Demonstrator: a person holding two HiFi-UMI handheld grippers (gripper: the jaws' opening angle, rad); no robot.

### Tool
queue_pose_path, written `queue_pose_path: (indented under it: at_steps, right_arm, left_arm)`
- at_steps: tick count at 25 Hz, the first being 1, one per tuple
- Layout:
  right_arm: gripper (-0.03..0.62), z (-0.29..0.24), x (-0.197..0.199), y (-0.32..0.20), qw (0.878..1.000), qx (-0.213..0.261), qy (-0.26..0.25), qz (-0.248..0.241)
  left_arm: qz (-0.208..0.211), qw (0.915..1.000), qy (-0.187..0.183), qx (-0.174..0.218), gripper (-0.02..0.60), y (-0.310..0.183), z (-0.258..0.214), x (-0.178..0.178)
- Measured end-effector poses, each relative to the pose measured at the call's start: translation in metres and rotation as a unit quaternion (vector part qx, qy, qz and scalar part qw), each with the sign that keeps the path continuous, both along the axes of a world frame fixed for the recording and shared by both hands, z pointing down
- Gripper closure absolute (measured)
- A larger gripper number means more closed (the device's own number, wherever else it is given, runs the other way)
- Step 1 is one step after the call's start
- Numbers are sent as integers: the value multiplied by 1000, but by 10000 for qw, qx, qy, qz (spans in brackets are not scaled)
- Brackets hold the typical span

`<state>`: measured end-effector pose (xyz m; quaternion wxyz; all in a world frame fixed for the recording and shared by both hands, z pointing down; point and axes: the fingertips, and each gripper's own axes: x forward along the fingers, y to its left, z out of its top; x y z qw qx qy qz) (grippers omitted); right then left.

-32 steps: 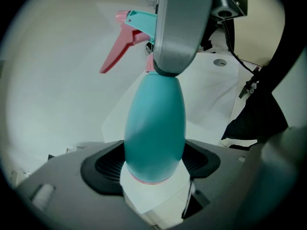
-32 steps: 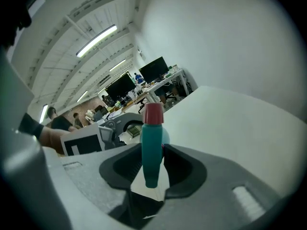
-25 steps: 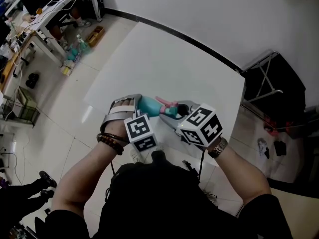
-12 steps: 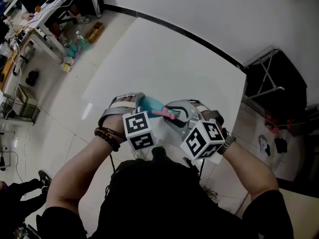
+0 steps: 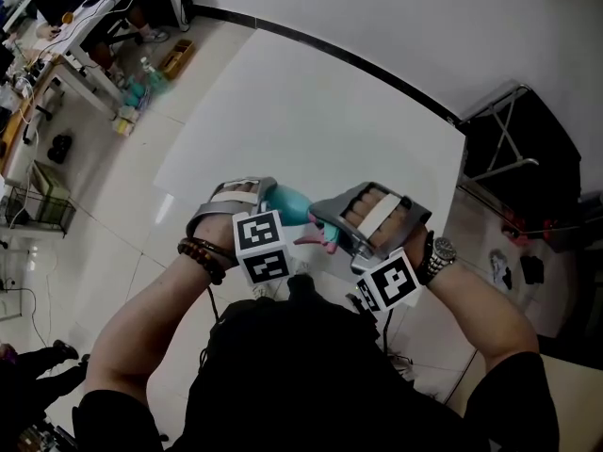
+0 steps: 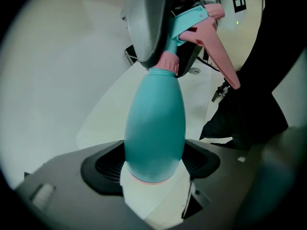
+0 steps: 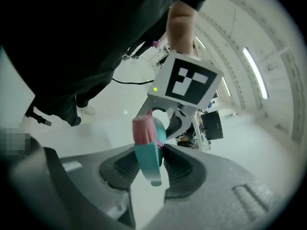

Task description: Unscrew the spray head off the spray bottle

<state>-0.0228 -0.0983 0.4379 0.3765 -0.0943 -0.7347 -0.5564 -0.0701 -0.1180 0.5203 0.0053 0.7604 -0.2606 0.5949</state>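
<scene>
Head view: the person's got both grippers pulled in close to the body, above the near edge of a white tabletop [image 5: 311,111]. The left gripper [image 5: 267,203] has the teal spray bottle [image 5: 294,203] lying roughly level, neck pointing toward the right gripper [image 5: 332,222]. That one sits on the spray head [image 5: 318,237], and the pink trigger hangs down between the 2 tools. The right hand [image 5: 377,213] is turned so the fingers face up, with its marker cube [image 5: 388,283] down near the body. There's a wristwatch [image 5: 439,250] on that arm and a bead bracelet [image 5: 203,257] on the other

Left gripper view: the jaws are spread wide and clamped on the fat bottom end of the bottle, pads pressed against both sides. The bottle runs straight away from the camera up to a pink collar [image 6: 168,61]. The head is on the neck there, half covered by the other gripper's grey jaw, with the trigger sticking out to the right

Right gripper view: the jaws stand much narrower, pinching the teal top of the spray head from both sides. A pink nozzle cap [image 7: 142,131] pokes out just above the pads. The left gripper's marker cube [image 7: 189,83] sits right behind it
</scene>
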Motion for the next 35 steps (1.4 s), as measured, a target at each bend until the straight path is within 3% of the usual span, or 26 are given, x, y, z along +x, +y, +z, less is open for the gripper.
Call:
queue_pose_path:
  at_steps: [10,23,30,35]
  right_arm:
    - [473,-1,0,2,9971,623,-15,-426]
    - [473,2,14,15,9841,1256,53,-1253]
    - [474,0,20,17,9821,1238,26,-1417]
    - [474,-5,21,16,9876,906,41,-1278]
  left_arm:
    - [83,9999,75,-100,186,0,1,2]
    - [261,9964,435,-677,186,18,6,21]
    - [331,9944,594,-805,186,22,4,27]
    - [328,9940,618,-842,186,21,2,30]
